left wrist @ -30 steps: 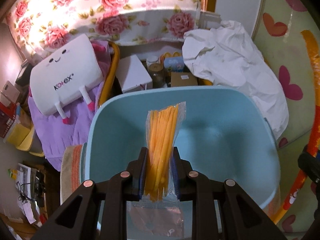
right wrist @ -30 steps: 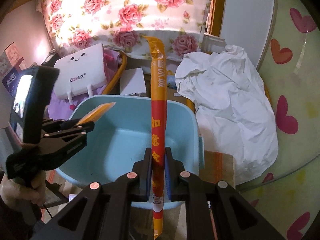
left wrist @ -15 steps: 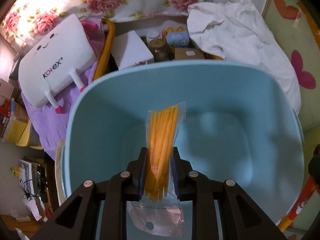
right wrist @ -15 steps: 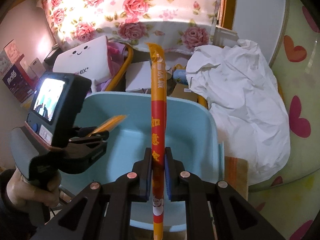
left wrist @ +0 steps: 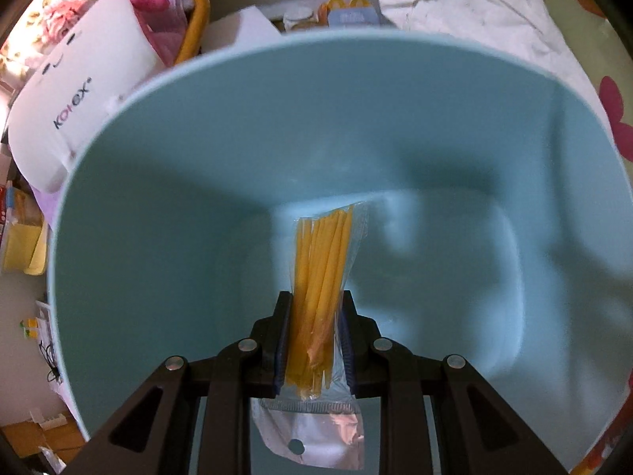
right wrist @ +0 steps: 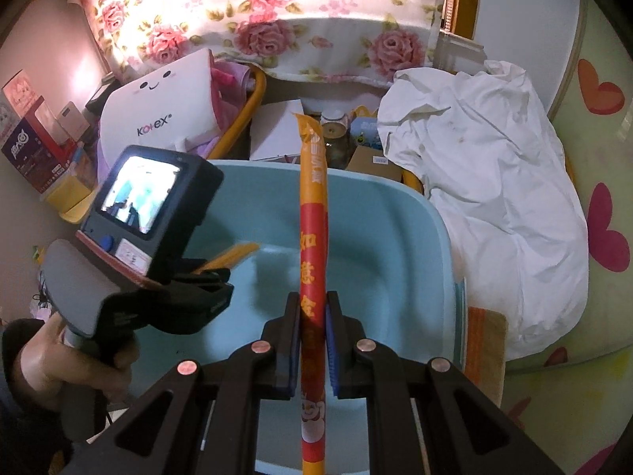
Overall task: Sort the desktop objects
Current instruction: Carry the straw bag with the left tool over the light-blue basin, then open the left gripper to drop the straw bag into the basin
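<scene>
The left gripper grasps a bag of yellow sticks, the blue tub directly below it. The right gripper clamps a long red-orange packet above the tub's near rim.

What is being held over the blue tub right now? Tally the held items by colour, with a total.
Yellow: 1, the clear bag of yellow sticks in the left gripper.
Red and orange: 1, the long printed packet in the right gripper.
Total: 2, above the blue tub.

Inside my light-blue plastic basin the floor lies bare and open from above; a white Kotex-branded cushion and crumpled white cloth crowd its far rim.
</scene>
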`<state>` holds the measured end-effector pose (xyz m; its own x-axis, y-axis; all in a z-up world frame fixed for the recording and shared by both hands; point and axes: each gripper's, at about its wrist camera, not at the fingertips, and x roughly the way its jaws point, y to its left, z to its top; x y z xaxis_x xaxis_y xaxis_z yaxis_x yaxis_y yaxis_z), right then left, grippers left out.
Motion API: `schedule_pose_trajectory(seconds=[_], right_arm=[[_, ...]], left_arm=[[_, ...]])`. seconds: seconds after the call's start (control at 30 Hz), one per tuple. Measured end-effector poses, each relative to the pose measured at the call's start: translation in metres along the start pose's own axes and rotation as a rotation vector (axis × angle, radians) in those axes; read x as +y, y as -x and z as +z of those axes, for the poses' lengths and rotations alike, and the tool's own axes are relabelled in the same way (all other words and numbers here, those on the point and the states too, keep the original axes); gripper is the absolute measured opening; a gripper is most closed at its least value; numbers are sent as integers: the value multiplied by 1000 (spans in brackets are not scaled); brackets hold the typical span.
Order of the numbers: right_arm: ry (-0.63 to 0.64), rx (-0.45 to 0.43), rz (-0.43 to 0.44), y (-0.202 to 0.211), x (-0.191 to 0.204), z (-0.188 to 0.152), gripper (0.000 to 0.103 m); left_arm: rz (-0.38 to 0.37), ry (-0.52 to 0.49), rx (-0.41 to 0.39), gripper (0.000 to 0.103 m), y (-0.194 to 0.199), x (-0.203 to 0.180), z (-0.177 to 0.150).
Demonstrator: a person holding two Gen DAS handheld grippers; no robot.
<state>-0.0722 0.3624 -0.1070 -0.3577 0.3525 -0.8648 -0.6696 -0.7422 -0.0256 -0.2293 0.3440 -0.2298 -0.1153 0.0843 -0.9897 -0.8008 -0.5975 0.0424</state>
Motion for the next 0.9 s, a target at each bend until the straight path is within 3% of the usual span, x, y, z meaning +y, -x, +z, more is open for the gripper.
schedule_pose_trajectory(seconds=[0.7,0.9], right_arm=[[18,47,25,-28,6,1,11],[19,58,25,-33,7,1,11]], left_arm=[[22,23,148,23,-32,-2,12],[-6,32,188,23,-39,1,14]])
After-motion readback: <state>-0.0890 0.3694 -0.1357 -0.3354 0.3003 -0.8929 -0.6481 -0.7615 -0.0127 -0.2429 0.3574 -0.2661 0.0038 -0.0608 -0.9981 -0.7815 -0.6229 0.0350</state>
